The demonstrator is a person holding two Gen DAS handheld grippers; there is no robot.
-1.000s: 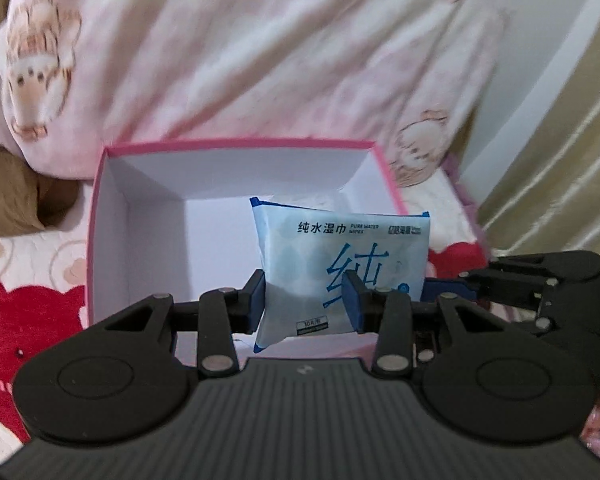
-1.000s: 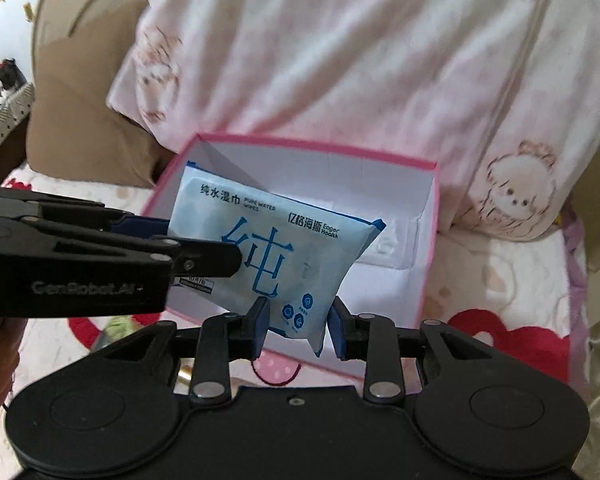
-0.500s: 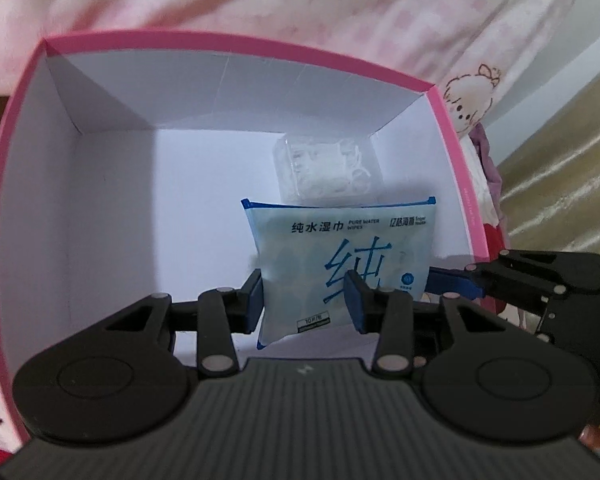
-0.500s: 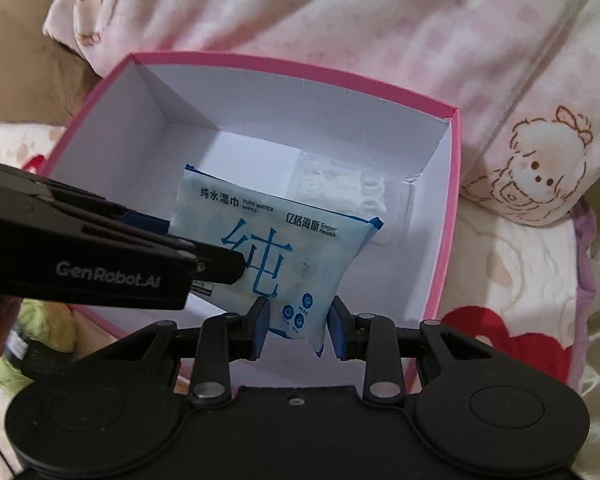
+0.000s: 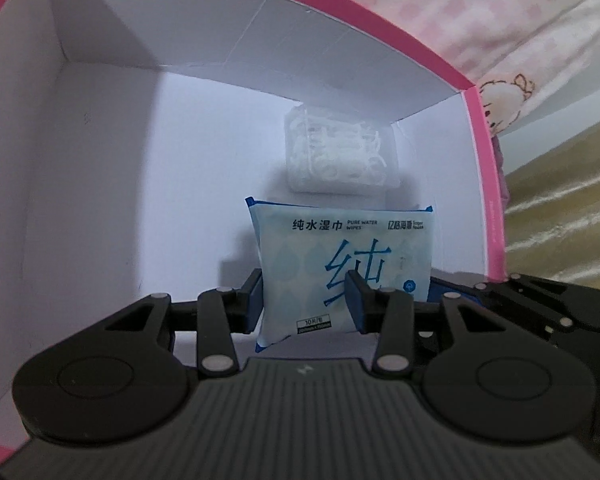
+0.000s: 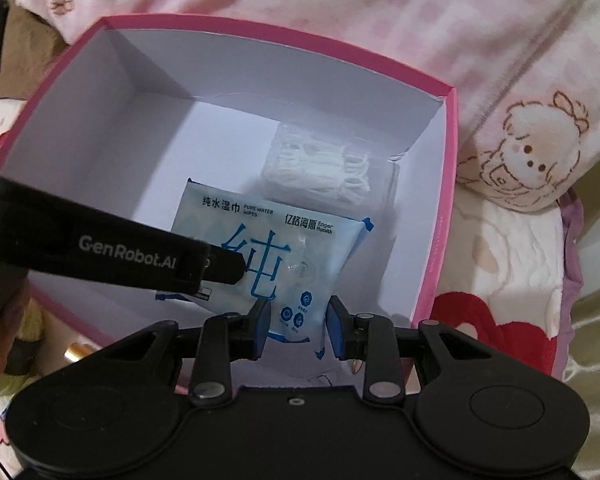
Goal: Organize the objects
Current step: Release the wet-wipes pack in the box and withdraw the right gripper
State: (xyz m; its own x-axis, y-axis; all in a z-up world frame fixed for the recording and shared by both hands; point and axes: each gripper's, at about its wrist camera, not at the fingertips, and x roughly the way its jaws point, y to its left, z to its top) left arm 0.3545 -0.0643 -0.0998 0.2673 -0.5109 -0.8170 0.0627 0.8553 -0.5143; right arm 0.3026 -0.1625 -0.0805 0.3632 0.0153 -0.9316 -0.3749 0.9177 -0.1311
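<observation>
A light blue wet wipes pack [image 5: 340, 256] with blue lettering hangs upright inside a pink box with white walls [image 5: 100, 160]. My left gripper [image 5: 305, 296] is shut on the pack's lower left part, and its pads press both faces. My right gripper [image 6: 299, 318] is shut on the pack's [image 6: 268, 240] lower right corner. In the right wrist view the left gripper [image 6: 228, 268] reaches in from the left. A clear packet of white floss picks [image 5: 336, 152] lies on the box floor just behind the pack. Whether the pack touches the floor is hidden.
The box rim [image 6: 448, 200] stands on a bed. A pink quilt with cartoon bears [image 6: 532, 160] is heaped behind it, and a white blanket with red hearts [image 6: 500, 320] lies to its right. Olive fabric [image 5: 560, 208] shows at the far right. The box floor's left half is bare.
Both grippers have sunk with the wipes pack from above the box rim down into the box. The box walls now fill both views.
</observation>
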